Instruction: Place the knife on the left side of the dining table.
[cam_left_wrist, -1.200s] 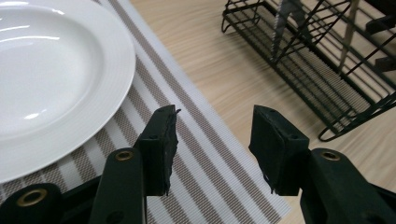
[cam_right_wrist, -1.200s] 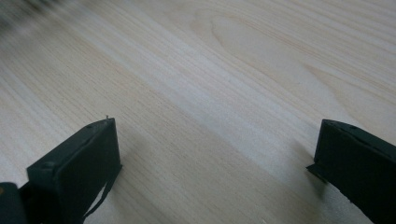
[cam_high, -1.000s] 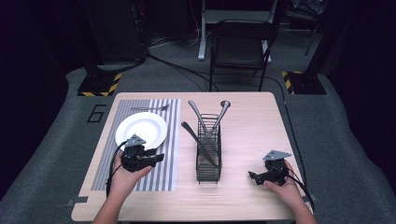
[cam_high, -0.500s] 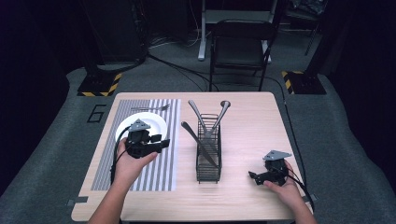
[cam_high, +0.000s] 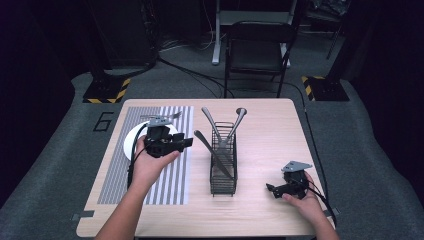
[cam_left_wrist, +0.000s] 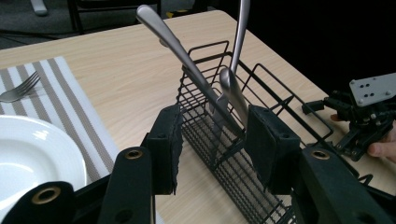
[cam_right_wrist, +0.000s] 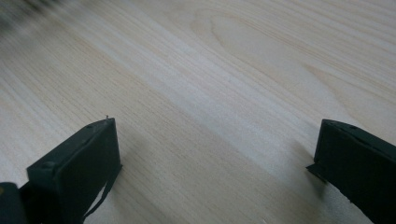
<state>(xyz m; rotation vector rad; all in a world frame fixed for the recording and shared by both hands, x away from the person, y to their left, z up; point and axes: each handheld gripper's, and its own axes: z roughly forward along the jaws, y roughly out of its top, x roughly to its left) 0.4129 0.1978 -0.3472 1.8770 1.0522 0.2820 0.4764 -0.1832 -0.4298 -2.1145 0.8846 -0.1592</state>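
Left gripper (cam_high: 186, 143) is held in the air over the striped placemat (cam_high: 120, 175), above the right edge of the white plate (cam_high: 129, 144), pointing right toward the wire cutlery basket (cam_high: 223, 170). Its jaws are partly open with nothing between the pads; in the left gripper view the left gripper (cam_left_wrist: 212, 144) frames the basket (cam_left_wrist: 224, 154) past its tips, apart from it.

The basket stands near the middle of the table (cam_high: 270, 125), long side running near to far. 3 pieces of cutlery lean in it, handles up. 1 handle (cam_high: 208, 120) tilts far-left, 1 handle (cam_high: 239, 119) tilts far-right, and 1 shorter piece (cam_high: 200, 139) leans left, low over the basket's left rim. In the left gripper view the long handle (cam_left_wrist: 163, 32) crosses the basket diagonally and the upright handle (cam_left_wrist: 241, 32) rises behind it.

A fork (cam_high: 162, 116) lies on the far end of the placemat, just beyond the plate; in the left gripper view the fork (cam_left_wrist: 21, 88) lies on the stripes with the plate (cam_left_wrist: 32, 154) nearer.

Right gripper (cam_high: 272, 190) rests low at the near-right of the table, well apart from the basket, pointing left. In the right gripper view the right gripper (cam_right_wrist: 215, 163) has its jaws wide open over bare wood, holding nothing.
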